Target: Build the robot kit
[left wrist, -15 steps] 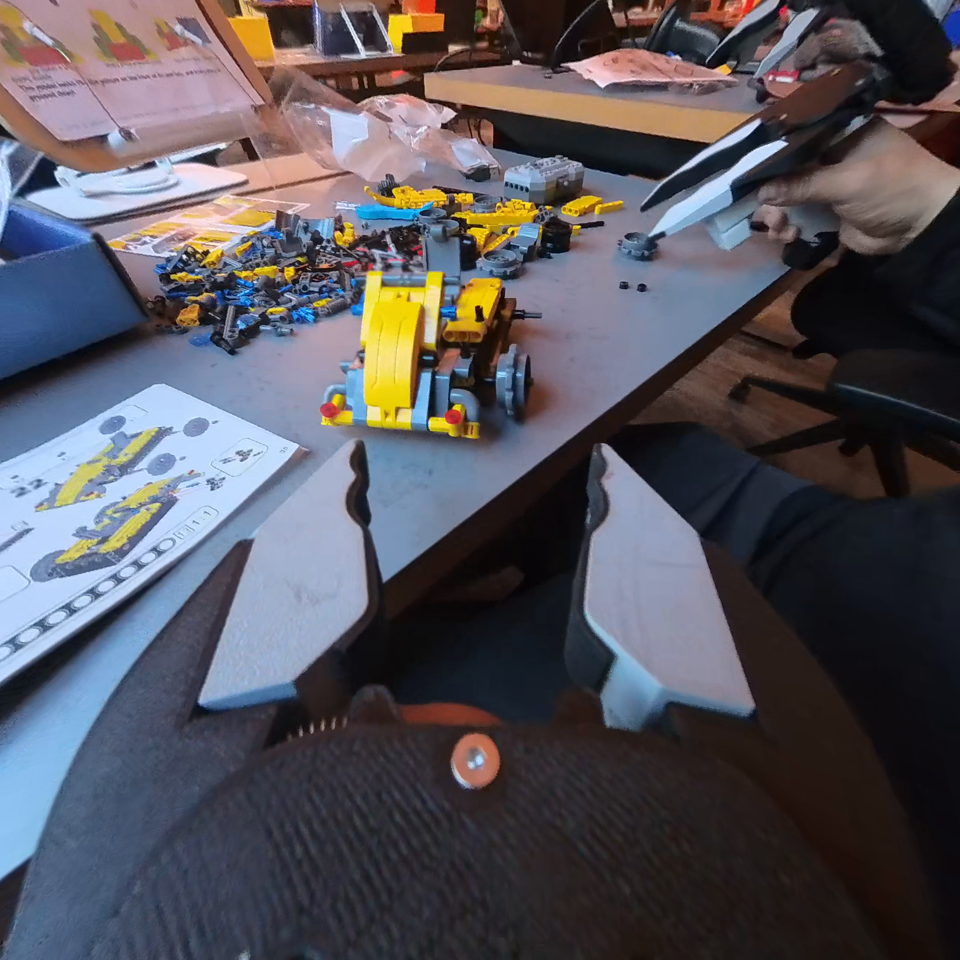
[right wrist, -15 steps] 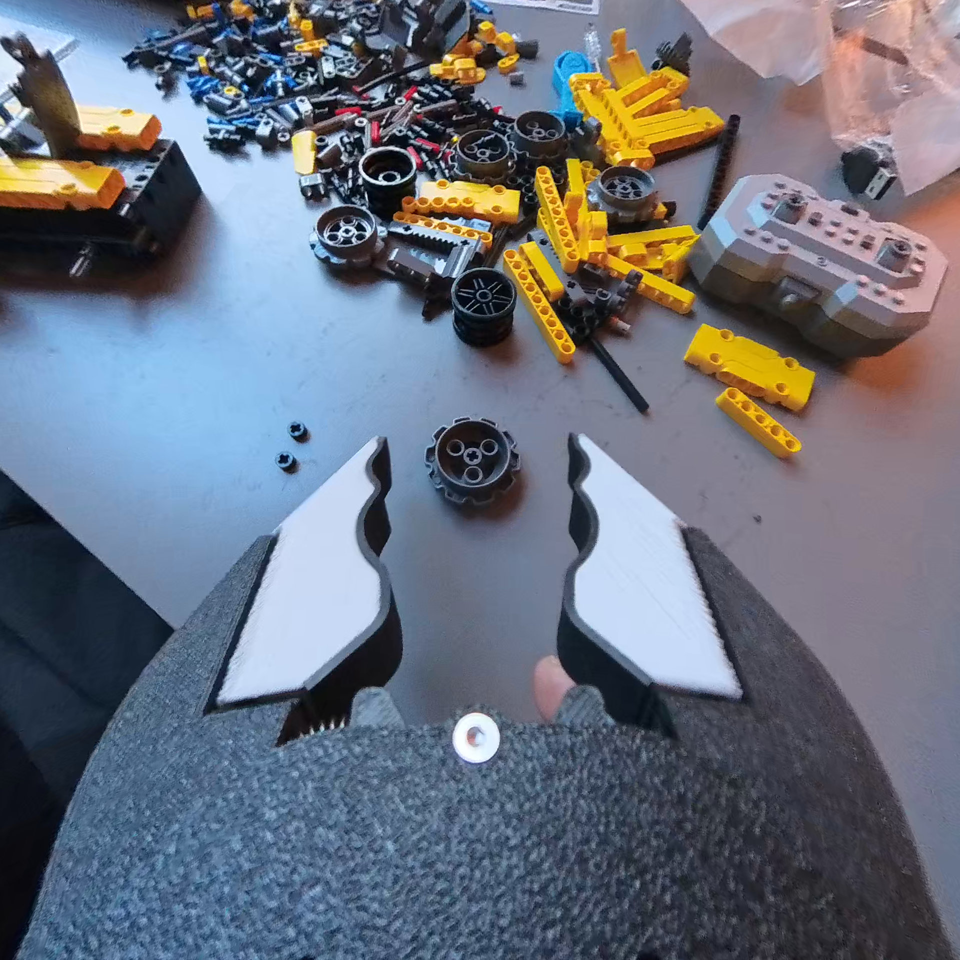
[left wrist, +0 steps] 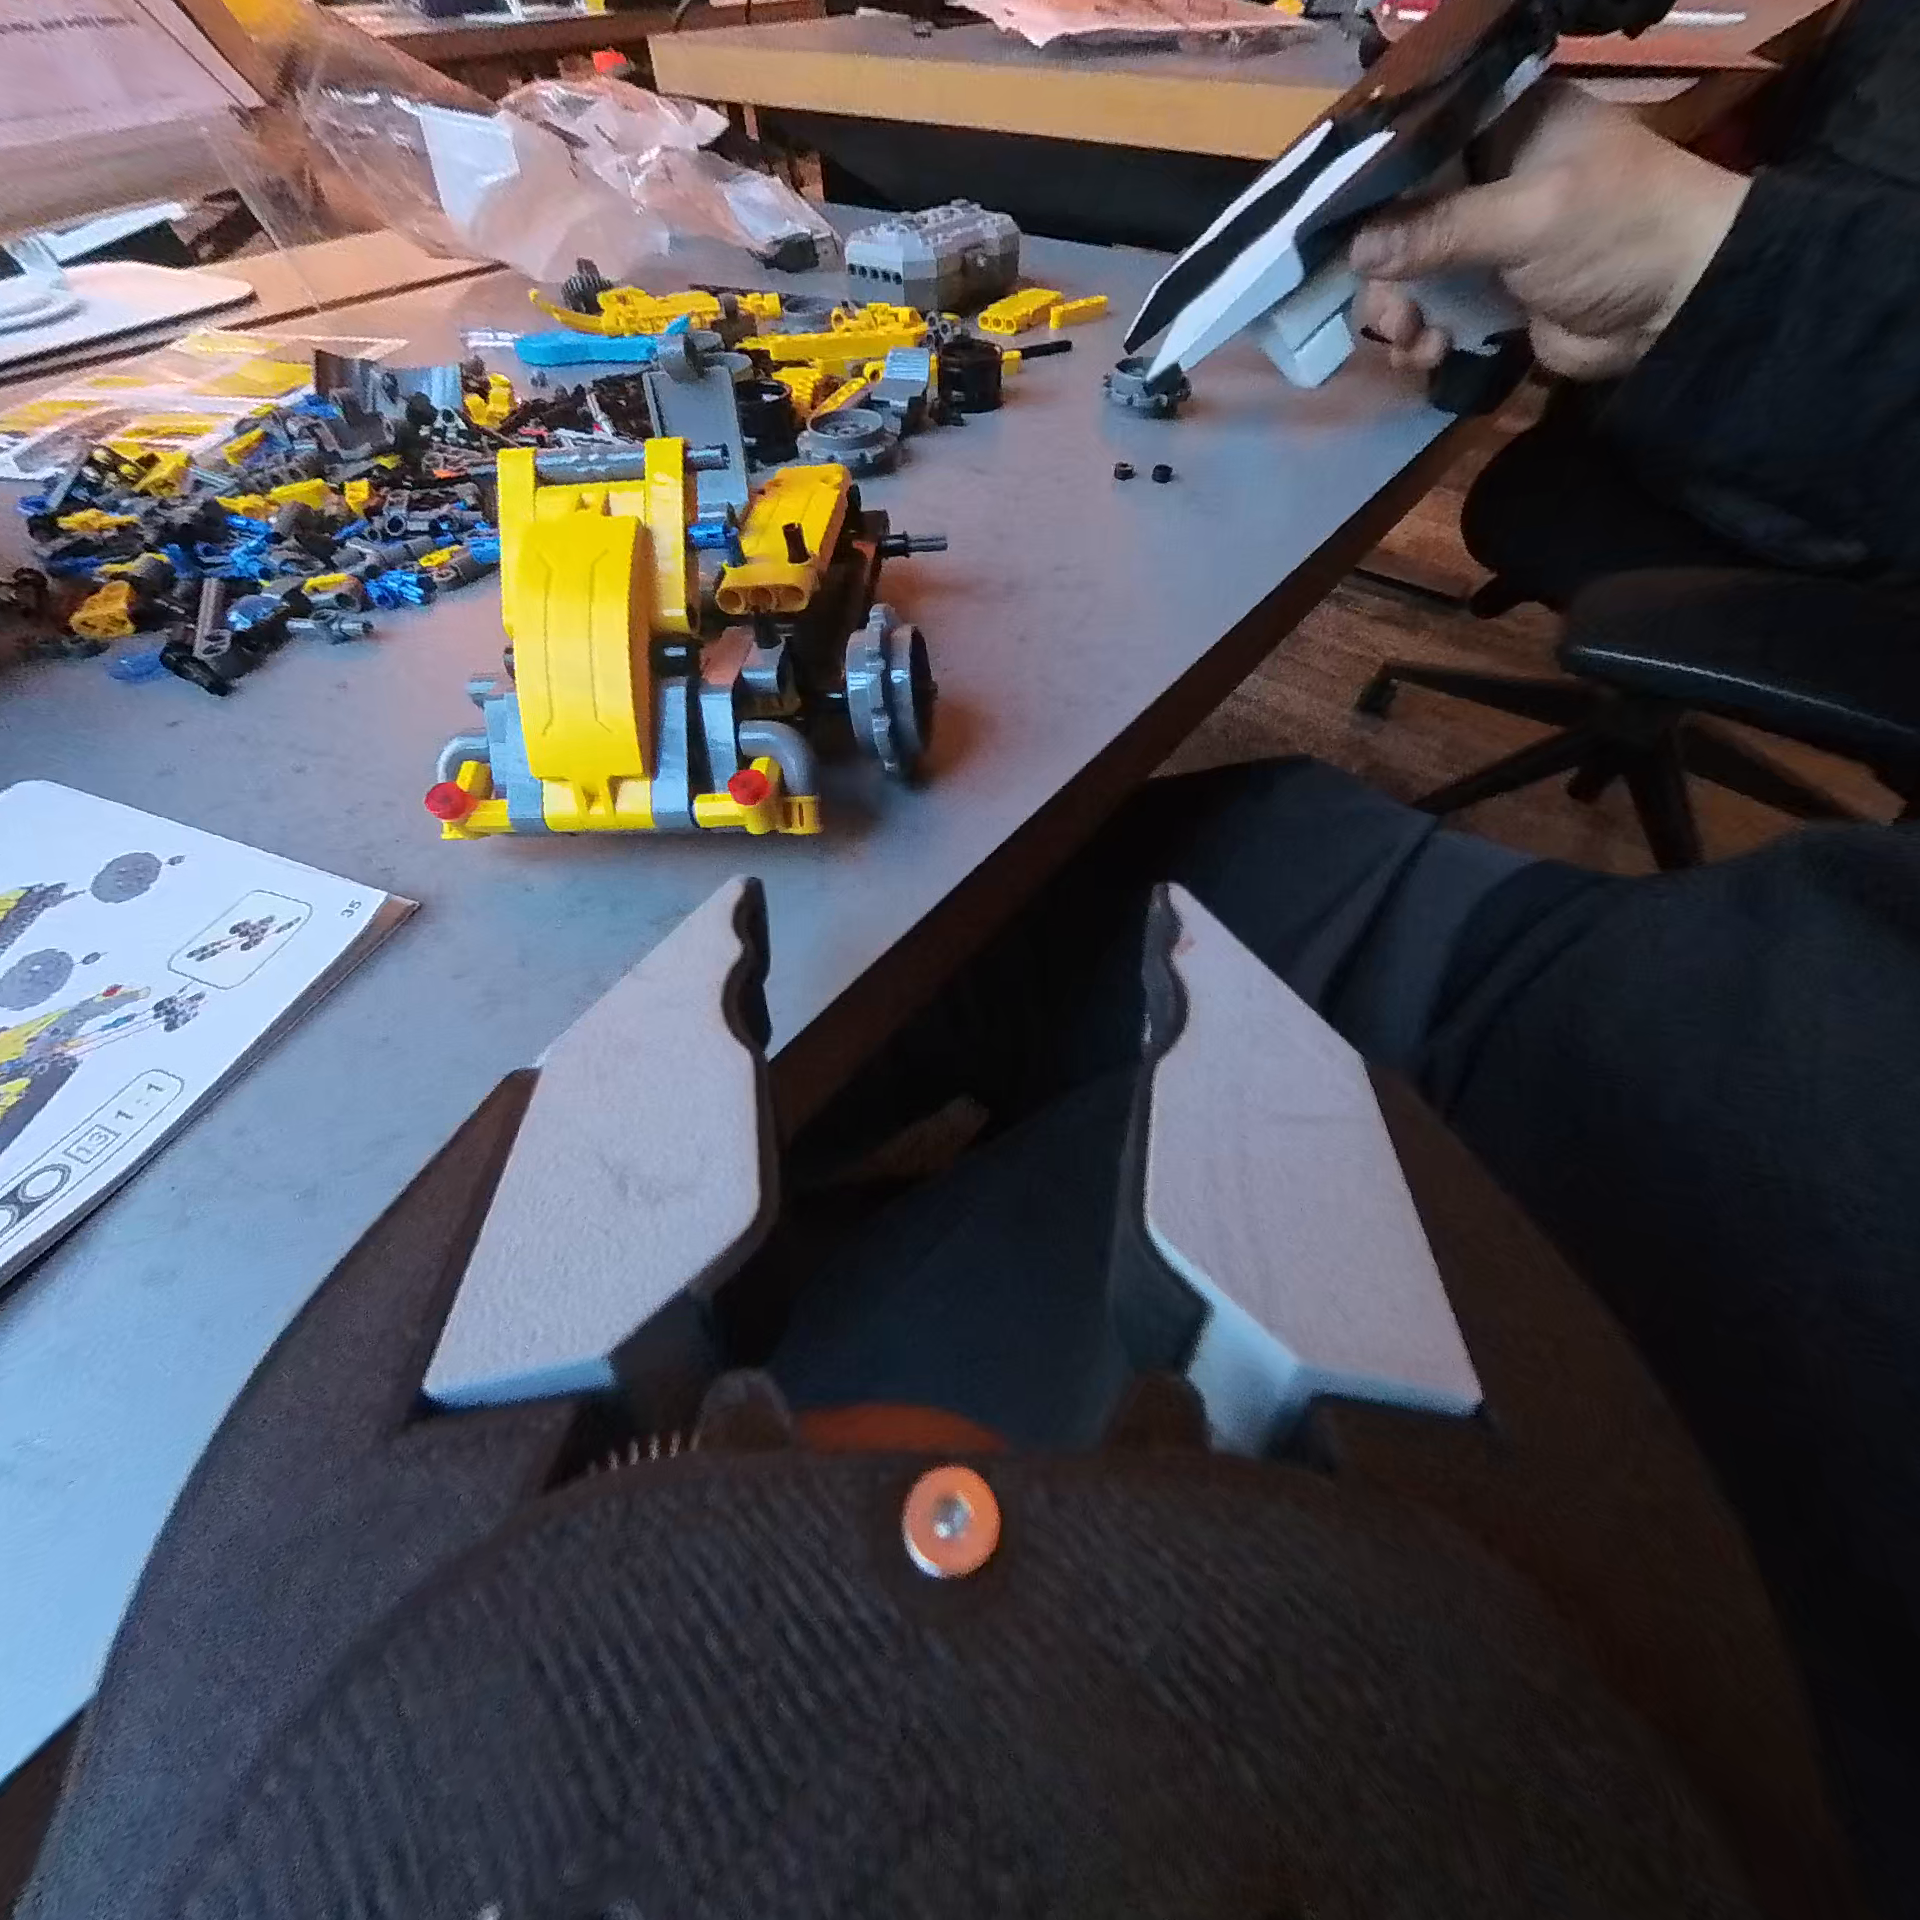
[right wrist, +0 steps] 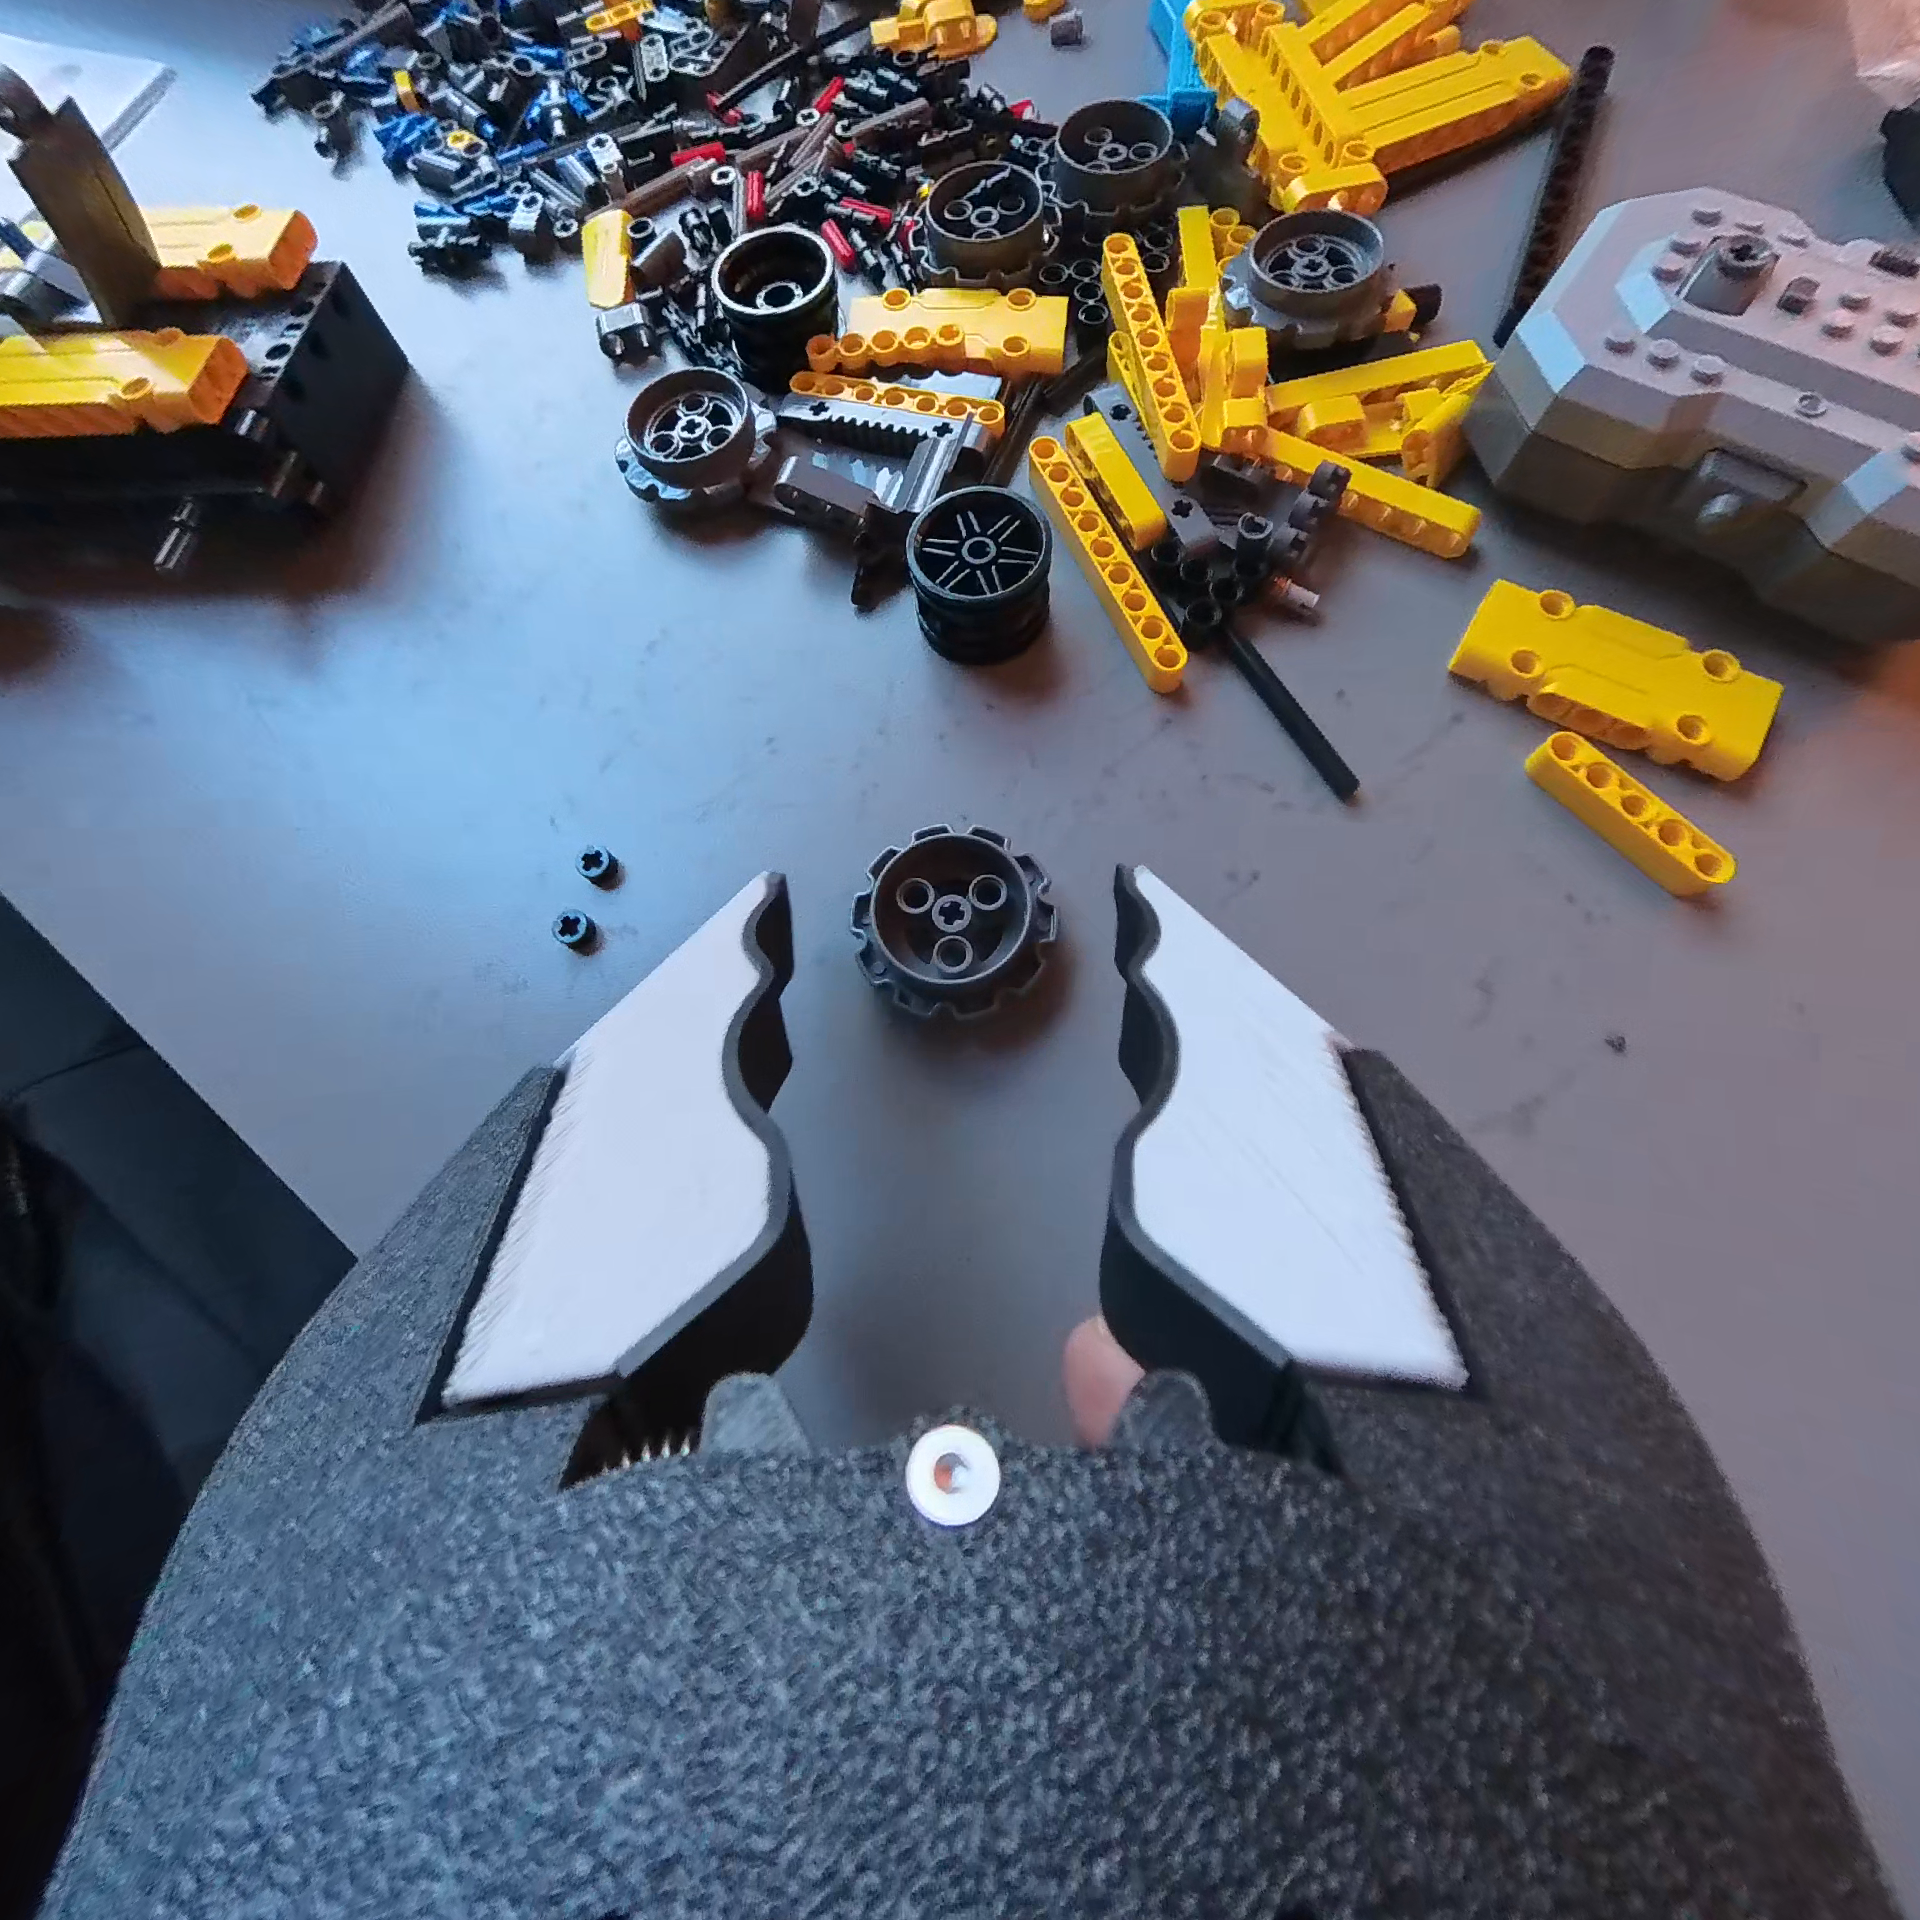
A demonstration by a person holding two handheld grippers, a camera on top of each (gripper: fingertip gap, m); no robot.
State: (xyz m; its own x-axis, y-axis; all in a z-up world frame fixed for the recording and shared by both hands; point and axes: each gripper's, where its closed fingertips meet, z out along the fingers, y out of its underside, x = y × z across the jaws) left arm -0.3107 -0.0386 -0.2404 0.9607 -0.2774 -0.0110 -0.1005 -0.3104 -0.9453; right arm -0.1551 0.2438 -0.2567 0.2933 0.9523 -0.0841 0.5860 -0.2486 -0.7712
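- The right gripper (right wrist: pixel 951 899) is held with its jaws spread wide, gripping nothing; a dark toothed wheel (right wrist: pixel 954 920) lies flat on the grey table (right wrist: pixel 312 727) between the 2 fingertips, touched by neither.
- 2 small black bushings (right wrist: pixel 584 894) are seen just to its left.
- The left gripper (left wrist: pixel 951 914) is also spread apart and empty, held over the table edge, well apart from the wheel and nearer the yellow model vehicle (left wrist: pixel 665 644).

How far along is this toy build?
Partly done: the yellow vehicle stands half built, one wheel fitted. In hand: the open right gripper flanks a loose dark sprocket wheel; the left gripper hangs open, empty. Left: a big loose parts pile.
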